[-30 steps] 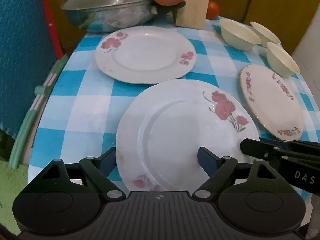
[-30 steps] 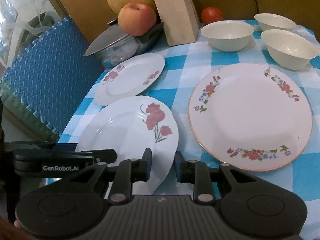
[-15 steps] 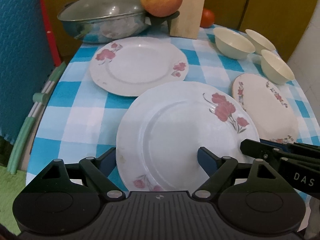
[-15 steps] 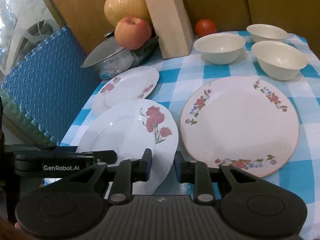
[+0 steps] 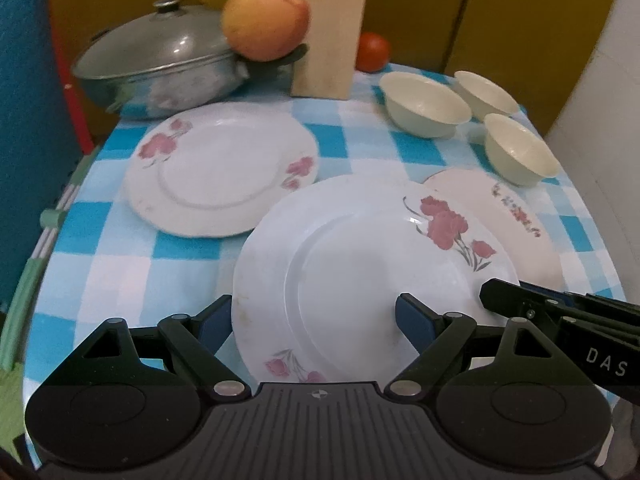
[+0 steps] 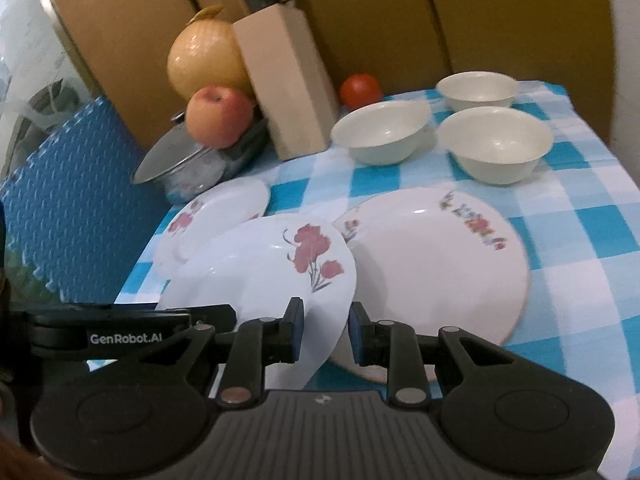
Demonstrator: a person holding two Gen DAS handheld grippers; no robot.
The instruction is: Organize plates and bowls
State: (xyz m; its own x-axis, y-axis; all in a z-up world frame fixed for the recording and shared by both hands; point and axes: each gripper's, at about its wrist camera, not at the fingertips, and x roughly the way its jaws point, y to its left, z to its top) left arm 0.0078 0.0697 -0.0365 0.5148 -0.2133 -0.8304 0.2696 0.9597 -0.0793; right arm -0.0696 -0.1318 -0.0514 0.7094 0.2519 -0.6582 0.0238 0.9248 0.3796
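Note:
A white plate with red flowers (image 5: 360, 264) is lifted off the checked table, its far edge over the cream floral plate (image 5: 516, 220). My right gripper (image 6: 323, 334) is shut on its near right rim (image 6: 280, 276). My left gripper (image 5: 316, 322) is open, one finger on each side of the plate's near edge; I cannot tell if it touches. A second red-flower plate (image 5: 220, 168) lies at the back left. Three cream bowls (image 5: 424, 104) (image 5: 486, 94) (image 5: 520, 150) stand at the back right.
A lidded steel pot (image 5: 160, 64) with an apple (image 5: 266, 20) on its handle, a wooden knife block (image 5: 332, 28), an onion (image 6: 204, 60) and a tomato (image 5: 372, 52) line the back. A blue foam mat (image 6: 72, 200) stands on the left side.
The red-flower plate has risen off the table and tilted, its far edge now overlapping the cream floral plate. Both grippers have moved up and back with it.

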